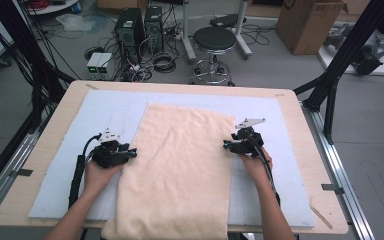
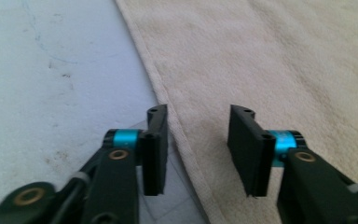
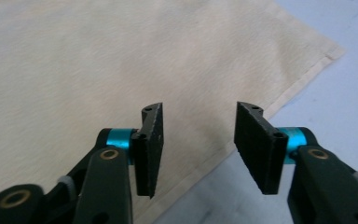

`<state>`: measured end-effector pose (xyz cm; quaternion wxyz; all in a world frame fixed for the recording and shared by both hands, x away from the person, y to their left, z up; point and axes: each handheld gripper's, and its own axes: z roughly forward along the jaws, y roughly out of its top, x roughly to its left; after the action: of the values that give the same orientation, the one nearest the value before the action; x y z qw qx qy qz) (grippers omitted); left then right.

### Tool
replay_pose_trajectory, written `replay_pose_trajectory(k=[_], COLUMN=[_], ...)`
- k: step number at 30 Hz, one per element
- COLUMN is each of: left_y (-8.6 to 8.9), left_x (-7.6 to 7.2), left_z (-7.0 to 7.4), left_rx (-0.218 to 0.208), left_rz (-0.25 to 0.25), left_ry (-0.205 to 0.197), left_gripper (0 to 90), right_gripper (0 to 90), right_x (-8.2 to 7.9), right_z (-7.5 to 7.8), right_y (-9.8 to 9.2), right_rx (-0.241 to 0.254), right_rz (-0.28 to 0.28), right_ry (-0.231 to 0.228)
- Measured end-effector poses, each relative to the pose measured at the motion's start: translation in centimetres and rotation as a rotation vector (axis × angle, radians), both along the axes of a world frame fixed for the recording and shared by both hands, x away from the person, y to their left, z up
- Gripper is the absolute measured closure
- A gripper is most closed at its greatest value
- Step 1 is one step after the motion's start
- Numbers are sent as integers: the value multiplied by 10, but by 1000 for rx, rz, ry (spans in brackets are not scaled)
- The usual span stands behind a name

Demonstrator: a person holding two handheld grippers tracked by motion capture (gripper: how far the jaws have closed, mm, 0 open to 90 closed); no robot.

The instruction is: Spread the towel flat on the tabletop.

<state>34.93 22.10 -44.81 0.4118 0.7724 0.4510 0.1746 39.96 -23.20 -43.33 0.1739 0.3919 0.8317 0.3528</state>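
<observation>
Two tools, left tool [image 2: 198, 149] and right tool [image 3: 198, 149], gape apart, straddling opposite edges of the towel [image 1: 180, 165].

A light wooden table [image 1: 310, 165] with rounded corners carries a pale blue-white mat [image 1: 100, 112] that covers most of its top, leaving a bare wooden border all round. On the mat lies a cream towel [image 1: 180, 170], spread flat, its near end hanging over the table's front edge.
</observation>
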Motion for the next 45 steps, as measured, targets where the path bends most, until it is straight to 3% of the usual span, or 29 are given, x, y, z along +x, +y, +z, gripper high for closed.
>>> replay_pose_trajectory(k=[2,4,6,9,13,16,18,20,24,27,33,37,39,43,45], left_y=[1,2,1,-2,-2,-2,0,2,2,3,15,19,20,18,18], left_x=[1,2,3,3,9,14,18,20,19,14,-4,-16,-22,-28,-26], left_z=[0,0,0,0,4,7,8,8,8,12,20,20,20,19,19], left_rx=[-1,-17,-26,-7,10,2,10,-10,0,8,2,5,-8,-7,-35], left_rz=[25,37,40,49,54,75,82,86,61,59,59,58,56,33,31], left_ry=[5,10,11,0,-1,-18,-16,-8,8,4,-3,0,3,2,2], left_gripper=[686,768,844,862,867,867,867,868,868,871,871,871,871,868,849], right_gripper=[645,792,851,866,867,867,867,867,863,856,842,840,837,836,831], right_x=[7,13,19,32,49,60,69,73,72,68,57,54,53,51,51], right_z=[-3,-4,-3,1,4,5,7,8,10,12,16,14,11,11,12], right_y=[3,3,6,10,19,25,29,32,28,17,23,29,31,28,24], right_rx=[-25,3,-8,-28,-76,-85,-89,-97,-134,-79,-49,-59,-77,-65,-68], right_rz=[-3,14,42,52,60,53,54,53,62,60,114,127,132,116,107], right_ry=[37,52,55,88,80,85,79,77,98,132,117,120,117,109,114])
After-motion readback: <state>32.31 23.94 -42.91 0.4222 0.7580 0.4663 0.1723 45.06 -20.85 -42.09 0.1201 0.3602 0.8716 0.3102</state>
